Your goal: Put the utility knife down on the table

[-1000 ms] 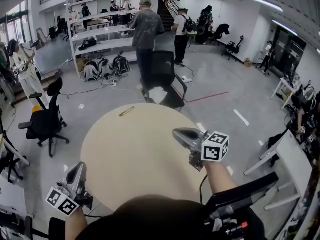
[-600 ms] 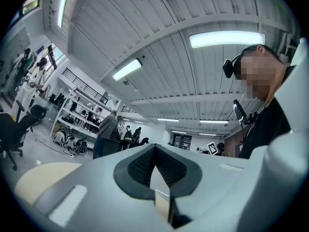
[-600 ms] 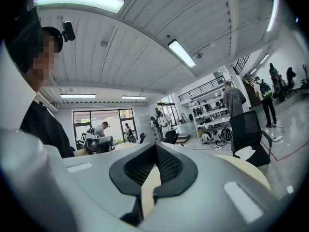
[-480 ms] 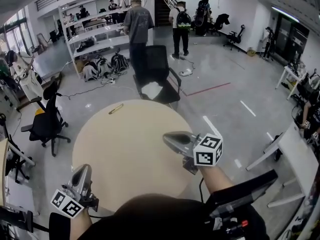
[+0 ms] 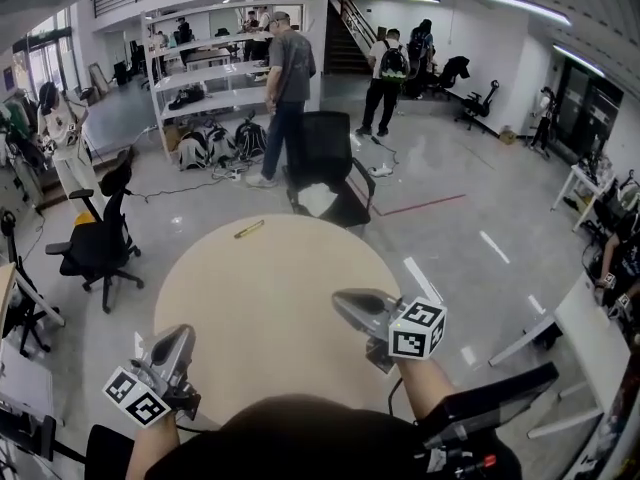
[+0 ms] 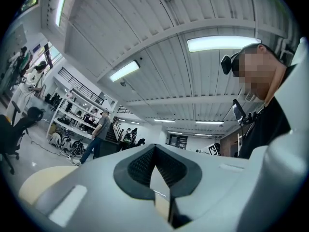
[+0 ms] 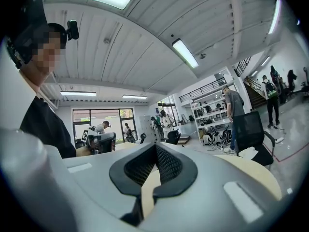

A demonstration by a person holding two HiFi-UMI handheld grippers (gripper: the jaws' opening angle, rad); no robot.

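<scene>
The yellow utility knife [image 5: 249,229] lies flat on the far left rim of the round beige table [image 5: 270,298], with nothing touching it. My left gripper [image 5: 182,332] hangs at the table's near left edge, shut and empty. My right gripper [image 5: 340,299] is over the near right part of the table, pointing toward the middle, also shut and empty. In the left gripper view the left gripper's [image 6: 154,147] pads meet at the tips with only table [image 6: 41,180] showing behind. The right gripper view shows the right gripper [image 7: 155,145] the same way, with the table [image 7: 253,173] beyond it.
A black office chair [image 5: 328,158] with a white cloth on its seat stands just behind the table. Another black chair [image 5: 95,243] is at the left. A person [image 5: 286,78] stands by white shelves [image 5: 205,78]. A white desk [image 5: 590,323] is at the right.
The left gripper has shifted right, toward the table's edge. The right gripper has drawn back toward me and slightly left. Both stayed shut, and the knife has not moved.
</scene>
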